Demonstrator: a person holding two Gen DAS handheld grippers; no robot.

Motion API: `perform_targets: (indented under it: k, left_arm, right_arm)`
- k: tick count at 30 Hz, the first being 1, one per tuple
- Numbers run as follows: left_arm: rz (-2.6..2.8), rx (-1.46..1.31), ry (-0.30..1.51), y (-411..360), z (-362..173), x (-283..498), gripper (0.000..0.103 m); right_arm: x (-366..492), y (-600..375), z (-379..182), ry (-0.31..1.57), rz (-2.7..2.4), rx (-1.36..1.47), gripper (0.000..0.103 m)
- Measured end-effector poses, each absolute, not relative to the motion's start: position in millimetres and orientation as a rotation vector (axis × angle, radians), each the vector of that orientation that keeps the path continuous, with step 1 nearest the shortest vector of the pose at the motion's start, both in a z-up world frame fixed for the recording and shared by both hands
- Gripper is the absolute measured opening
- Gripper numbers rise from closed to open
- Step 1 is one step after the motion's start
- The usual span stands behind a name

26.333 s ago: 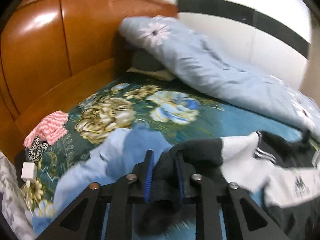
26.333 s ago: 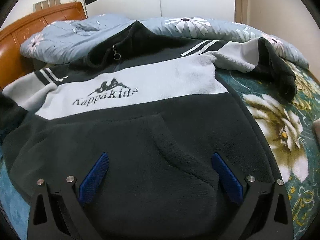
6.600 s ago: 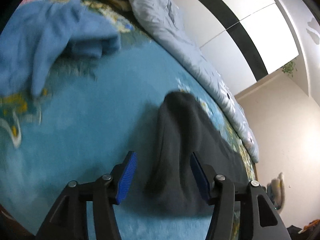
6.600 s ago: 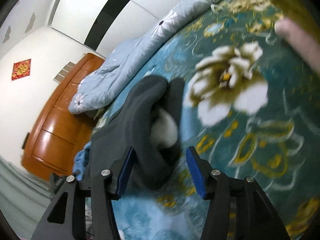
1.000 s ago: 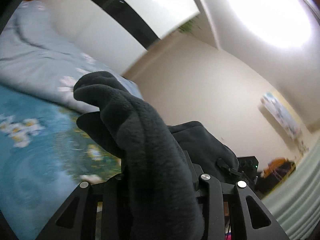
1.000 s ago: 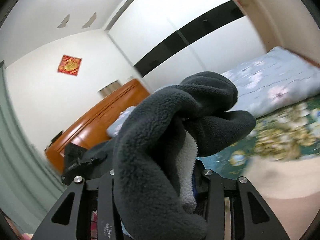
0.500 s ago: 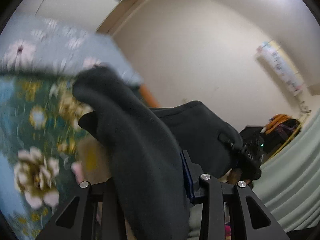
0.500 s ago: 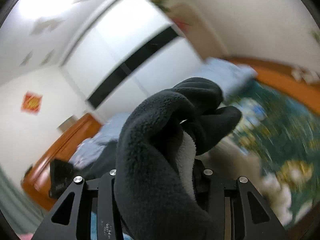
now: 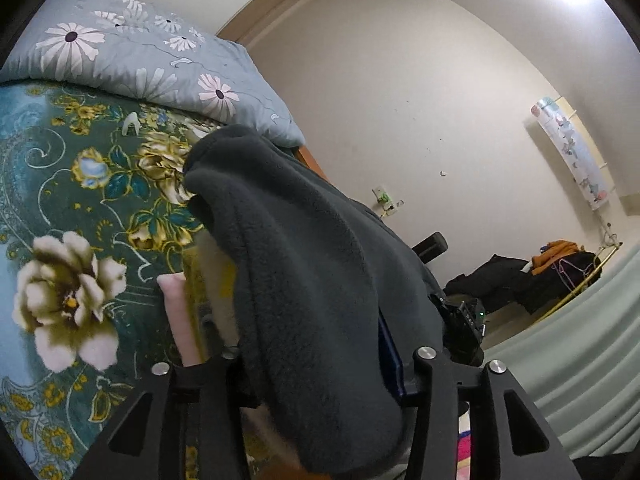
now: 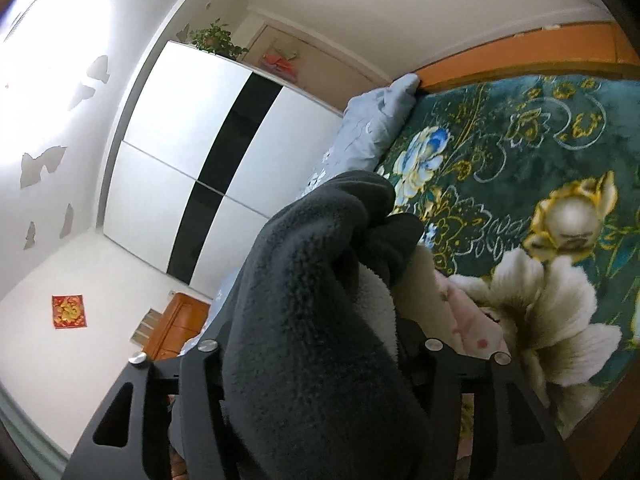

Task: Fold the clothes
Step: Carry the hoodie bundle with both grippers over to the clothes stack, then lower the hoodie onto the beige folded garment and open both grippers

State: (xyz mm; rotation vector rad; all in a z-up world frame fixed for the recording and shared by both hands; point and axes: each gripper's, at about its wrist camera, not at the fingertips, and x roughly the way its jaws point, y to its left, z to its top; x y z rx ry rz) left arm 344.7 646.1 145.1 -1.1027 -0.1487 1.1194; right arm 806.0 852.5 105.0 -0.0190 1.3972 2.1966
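Observation:
The folded dark grey fleece sweatshirt (image 9: 304,264) hangs between both grippers, lifted above the bed. My left gripper (image 9: 316,364) is shut on one end of it; the fleece covers its fingers apart from a strip of the right blue pad. My right gripper (image 10: 320,344) is shut on the other end of the sweatshirt (image 10: 316,280), whose white lining shows inside the fold. Under the sweatshirt lie folded pale clothes, cream and pink, in the left wrist view (image 9: 180,320) and in the right wrist view (image 10: 468,320).
The teal floral blanket (image 9: 68,200) covers the bed. A light blue daisy duvet (image 9: 140,68) lies along its far side. The orange wooden bed frame (image 10: 560,44) runs along the edge. A white and black wardrobe (image 10: 208,148) stands behind. Dark clothes (image 9: 520,276) lie by the wall.
Both grippers have swung round with the sweatshirt and tilted down toward the bed. The floral blanket and the folded pale clothes now fill the space under the sweatshirt.

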Motion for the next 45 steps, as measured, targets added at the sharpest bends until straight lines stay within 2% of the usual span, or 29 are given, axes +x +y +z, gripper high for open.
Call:
perform_targets:
  k: [2,8,15,19,23,28,32,39,43,45]
  left_arm:
    - [1.128,-1.106,-0.151,641.9,148.0,339.5,0.06]
    - [1.185,-1.079,-0.098,628.4,156.0,333.2,0.064]
    - [1.258,-1.022,-0.066,598.6,169.8,318.6,0.071]
    - [1.405,-0.93,-0.041,581.2,191.2,312.0,0.072]
    - [1.474,-0.86,-0.081,569.9,215.4,305.9,0.072]
    - [1.426,-0.766,-0.01,586.6,249.0,340.3,0.075]
    - [1.379,-0.715,0.099,604.4,251.8,378.5,0.077]
    - [1.36,-0.742,0.291,620.9,190.7,409.1,0.078]
    - [1.322,-0.759,0.298,619.6,171.5,413.2,0.08]
    - [1.322,-0.752,0.31,619.4,169.8,416.9,0.082]
  right_arm:
    - [811.2,845.3,114.9,1.348,2.171,-0.013,0.063]
    - [840.6,833.8,138.3,1.27,2.069,0.072,0.063]
    - [861.0,803.1,190.4,1.066,2.016,0.132,0.063]
    - [837.5,786.1,223.1,0.925,2.087,0.09,0.063]
    - [787.7,771.0,242.1,0.782,2.179,-0.083,0.063]
    - [722.8,769.5,238.0,0.696,2.21,-0.296,0.063]
    - [686.8,758.6,230.7,0.597,2.217,-0.427,0.063]
    - [686.1,737.3,183.8,0.528,2.13,-0.544,0.063]
    - [685.9,714.9,158.2,0.388,2.112,-0.578,0.065]
    - [687.2,709.5,155.4,0.376,2.105,-0.578,0.066]
